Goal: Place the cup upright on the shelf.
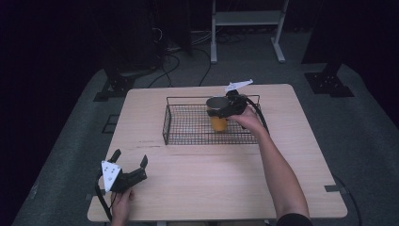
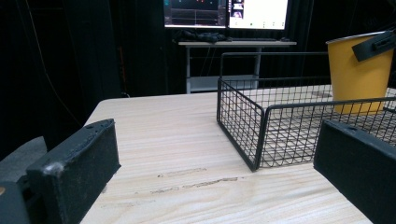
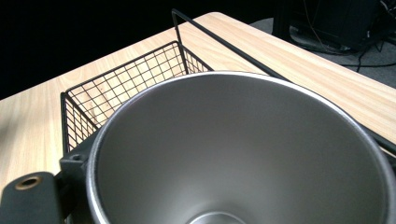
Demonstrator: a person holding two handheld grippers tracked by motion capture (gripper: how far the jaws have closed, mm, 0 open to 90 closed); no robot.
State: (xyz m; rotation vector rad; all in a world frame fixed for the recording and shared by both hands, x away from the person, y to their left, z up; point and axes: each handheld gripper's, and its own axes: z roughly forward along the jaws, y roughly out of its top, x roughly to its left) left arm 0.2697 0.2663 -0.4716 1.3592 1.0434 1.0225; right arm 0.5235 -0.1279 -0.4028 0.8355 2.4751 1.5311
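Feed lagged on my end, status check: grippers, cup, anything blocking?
Right gripper shut on yellow cup, upright in wire basket. Left gripper open, idle near table edge. Nothing blocking.

High view overlooks; gripper views share the wire basket (image 2: pixel 261 121).

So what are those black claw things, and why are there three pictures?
A person holds a hand tool in each hand; each tool has two black jaws that pinch like tongs. One picture comes from a camera up high, looking down on the table. The other two come from small cameras riding on the tools. On the table sits a wire basket. The right gripper is pinching the rim of a yellow cup that stands in the basket; its own camera looks into the cup's silvery inside. The left gripper rests near the table's front edge, jaws open, holding nothing.
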